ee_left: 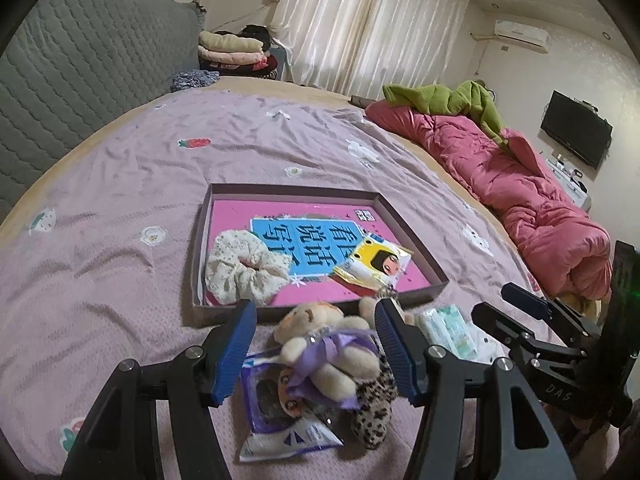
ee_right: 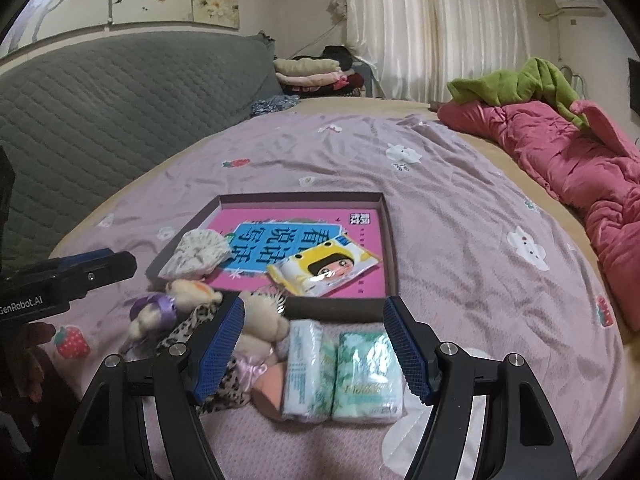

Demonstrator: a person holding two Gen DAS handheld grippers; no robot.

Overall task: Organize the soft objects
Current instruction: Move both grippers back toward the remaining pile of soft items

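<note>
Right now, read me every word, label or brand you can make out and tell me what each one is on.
"GenRobot.AI": side of the left gripper.
"DAS": body of the right gripper.
"看", "说", "话", "写", upside down: pink book in the box.
Print on the tissue packs, the yellow pack and the blue packet: too blurred.

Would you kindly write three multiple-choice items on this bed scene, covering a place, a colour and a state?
1. Where is the floral scrunchie?
A in the shallow box
B on the pink quilt
C on the headboard

2. What colour is the teddy bear's ribbon?
A red
B purple
C green

3. How do the left gripper's jaws stand?
A shut on the bear
B open, around the bear
C shut on nothing

Key: 1 A, it lies inside the rim; 2 B, the bow is purple; 3 B, gaps show beside both pads.
</note>
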